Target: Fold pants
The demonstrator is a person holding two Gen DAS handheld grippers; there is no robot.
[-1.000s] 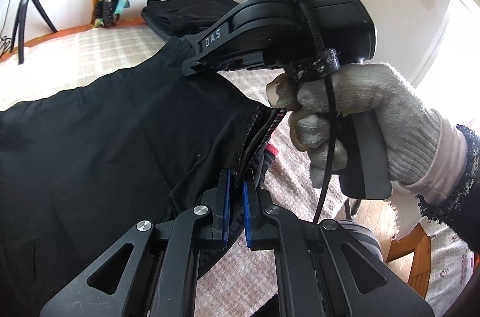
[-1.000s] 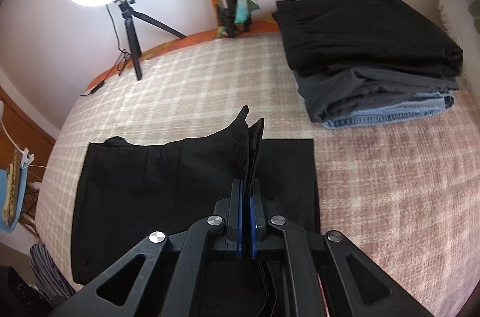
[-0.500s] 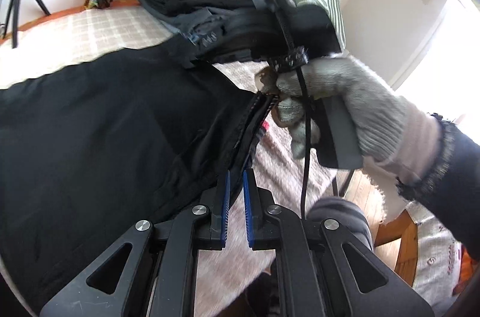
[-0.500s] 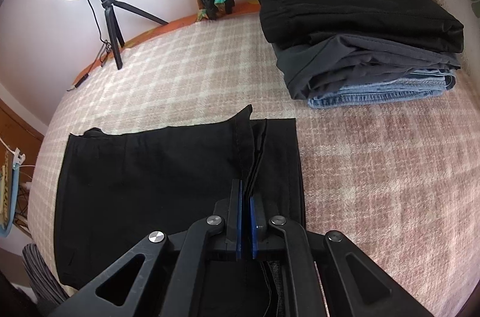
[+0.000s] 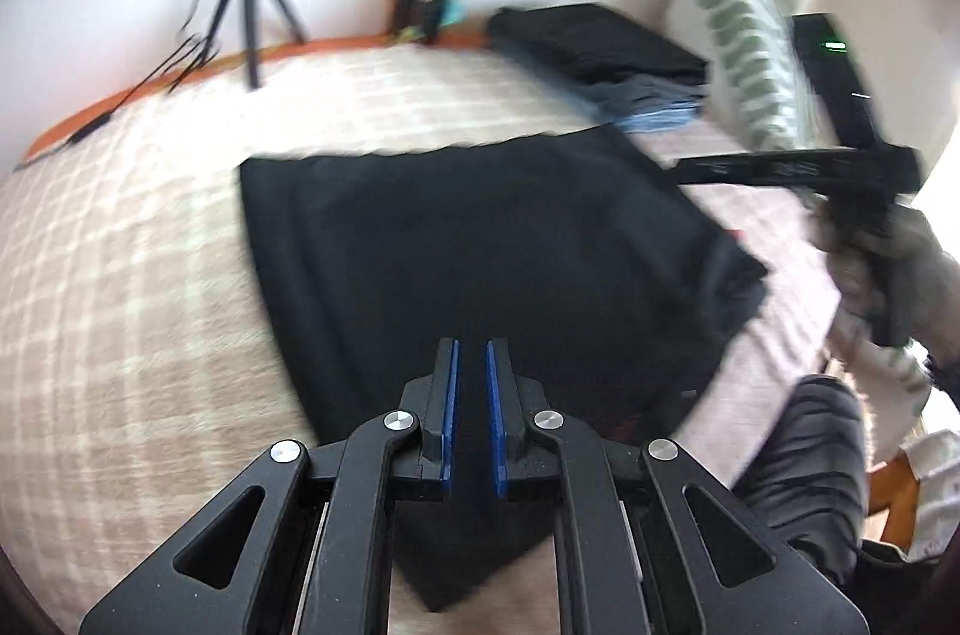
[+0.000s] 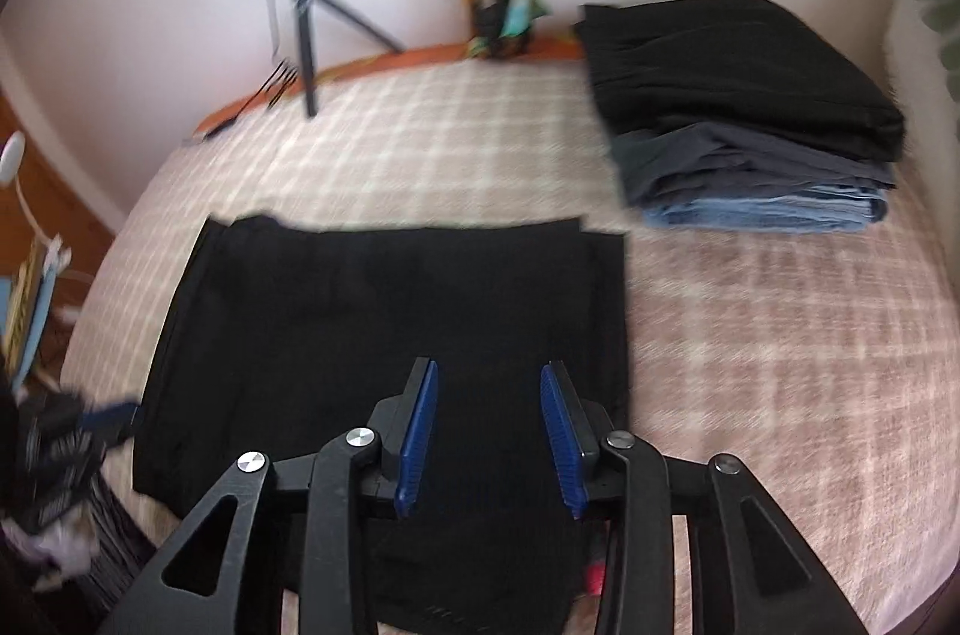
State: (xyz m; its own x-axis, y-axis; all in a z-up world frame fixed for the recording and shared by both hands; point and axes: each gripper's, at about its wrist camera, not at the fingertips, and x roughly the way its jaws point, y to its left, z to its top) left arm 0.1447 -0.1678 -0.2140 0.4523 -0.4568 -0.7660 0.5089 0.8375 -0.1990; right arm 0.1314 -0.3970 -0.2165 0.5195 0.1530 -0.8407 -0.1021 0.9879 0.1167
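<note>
Black pants [image 6: 390,335] lie flat on the checked bed [image 6: 780,365], folded into a rough rectangle; they probably need 1 more fold, then stacking. Right gripper [image 6: 489,431] hangs over them, jaws opening, nothing between them. Left gripper [image 5: 471,413] is nearly clenched and empty. Beyond sits a pile [image 6: 750,113] of 3 folded garments. No containers are visible.
</note>
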